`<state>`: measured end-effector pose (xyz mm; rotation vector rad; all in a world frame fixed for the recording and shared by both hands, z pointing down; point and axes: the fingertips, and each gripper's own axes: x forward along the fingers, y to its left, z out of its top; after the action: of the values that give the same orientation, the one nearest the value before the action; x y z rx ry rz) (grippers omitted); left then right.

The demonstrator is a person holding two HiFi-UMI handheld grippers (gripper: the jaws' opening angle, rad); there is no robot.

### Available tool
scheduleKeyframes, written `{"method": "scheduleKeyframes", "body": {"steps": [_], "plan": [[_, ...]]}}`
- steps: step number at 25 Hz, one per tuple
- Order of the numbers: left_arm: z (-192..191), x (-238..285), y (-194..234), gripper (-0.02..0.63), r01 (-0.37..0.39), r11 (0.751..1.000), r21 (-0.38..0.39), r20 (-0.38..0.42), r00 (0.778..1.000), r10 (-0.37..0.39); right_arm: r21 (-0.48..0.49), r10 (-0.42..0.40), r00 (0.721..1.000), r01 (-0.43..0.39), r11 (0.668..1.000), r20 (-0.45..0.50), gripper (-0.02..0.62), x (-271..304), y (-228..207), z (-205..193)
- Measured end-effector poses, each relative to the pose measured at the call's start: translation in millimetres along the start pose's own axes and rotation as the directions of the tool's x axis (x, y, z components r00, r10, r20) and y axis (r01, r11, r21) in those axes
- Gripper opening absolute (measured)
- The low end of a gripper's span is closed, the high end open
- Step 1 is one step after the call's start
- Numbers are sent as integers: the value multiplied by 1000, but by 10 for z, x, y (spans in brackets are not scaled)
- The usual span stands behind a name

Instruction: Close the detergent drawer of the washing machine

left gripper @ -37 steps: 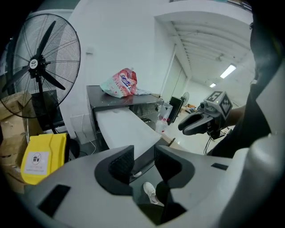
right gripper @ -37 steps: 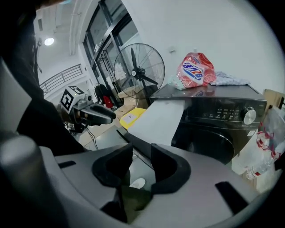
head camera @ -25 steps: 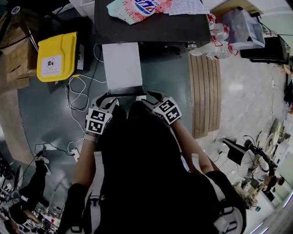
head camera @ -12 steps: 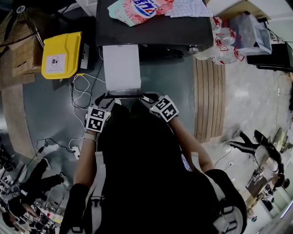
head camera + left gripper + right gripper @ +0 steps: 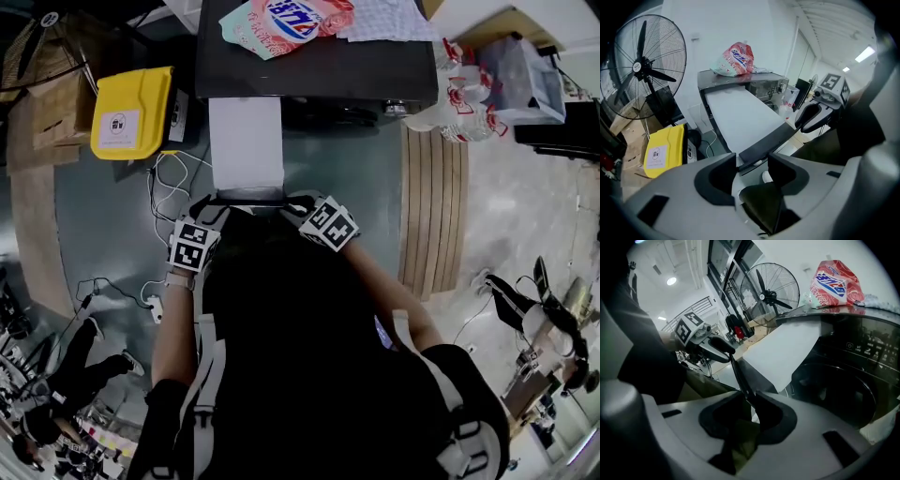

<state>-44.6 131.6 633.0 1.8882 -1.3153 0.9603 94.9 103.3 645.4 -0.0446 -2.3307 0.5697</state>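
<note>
The washing machine [image 5: 356,61] has a dark top, and its long white detergent drawer [image 5: 246,141] is pulled far out toward me. The drawer's dark front panel [image 5: 248,197] runs between both grippers. My left gripper [image 5: 208,208] is at the panel's left end. Its jaws have just been opening and stand wide, with the panel end [image 5: 773,138] between the fingertips but untouched. My right gripper [image 5: 298,204] is at the right end. Its jaws have just been closing, and the pads pinch the panel's thin edge [image 5: 740,376].
A yellow container [image 5: 131,112] and white cables [image 5: 173,183] lie on the floor left of the drawer. A slatted wooden board [image 5: 433,206] is on the right. A detergent bag [image 5: 286,19] sits on the machine. A standing fan [image 5: 644,70] is at the far left.
Both grippers have edged up to the drawer's front panel. The right gripper has rolled and shifted slightly left. The drawer is as far out as before.
</note>
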Motion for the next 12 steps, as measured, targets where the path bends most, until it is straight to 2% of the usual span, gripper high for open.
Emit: {"method": "scheduleKeyframes", "body": {"steps": [6, 12], "plan": [[6, -19, 10, 207, -10, 1000, 8, -5, 1000, 10, -71, 9, 1000, -10, 997, -12, 89, 5, 24, 26], [23, -33, 6, 201, 16, 1000, 16, -11, 1000, -15, -98, 41, 999, -43, 994, -22, 86, -5, 35, 50]]}}
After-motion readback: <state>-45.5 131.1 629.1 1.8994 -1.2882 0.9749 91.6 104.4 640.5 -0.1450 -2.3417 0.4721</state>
